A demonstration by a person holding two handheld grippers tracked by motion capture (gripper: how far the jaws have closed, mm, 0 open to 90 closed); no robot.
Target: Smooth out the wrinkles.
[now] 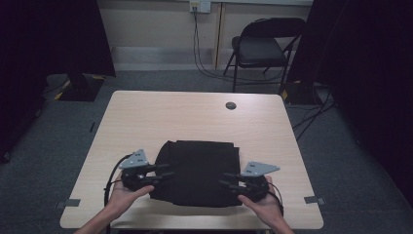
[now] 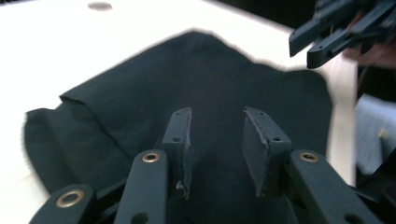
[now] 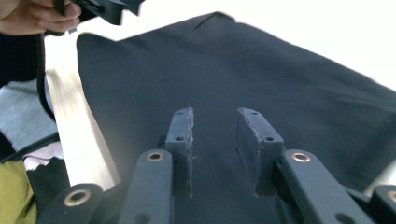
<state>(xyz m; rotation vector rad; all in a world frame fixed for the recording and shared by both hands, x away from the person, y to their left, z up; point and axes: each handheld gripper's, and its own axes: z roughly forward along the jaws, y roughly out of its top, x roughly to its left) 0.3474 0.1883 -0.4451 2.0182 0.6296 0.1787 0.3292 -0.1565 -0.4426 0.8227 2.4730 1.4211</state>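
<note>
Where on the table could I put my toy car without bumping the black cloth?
The far half of the table, between the black cloth and the small round hole, is bare. The strips beside the cloth are narrow, with the left hand-held gripper and right hand-held gripper crowding them.

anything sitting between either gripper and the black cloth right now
Nothing visible. The left gripper and the right gripper both hang at the sides of the folded black cloth, jaws apart with only cloth beyond them. The table around it is bare.

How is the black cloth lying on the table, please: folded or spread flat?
Folded: the black cloth forms a compact rectangle, one layer's edge overlapping another.
</note>
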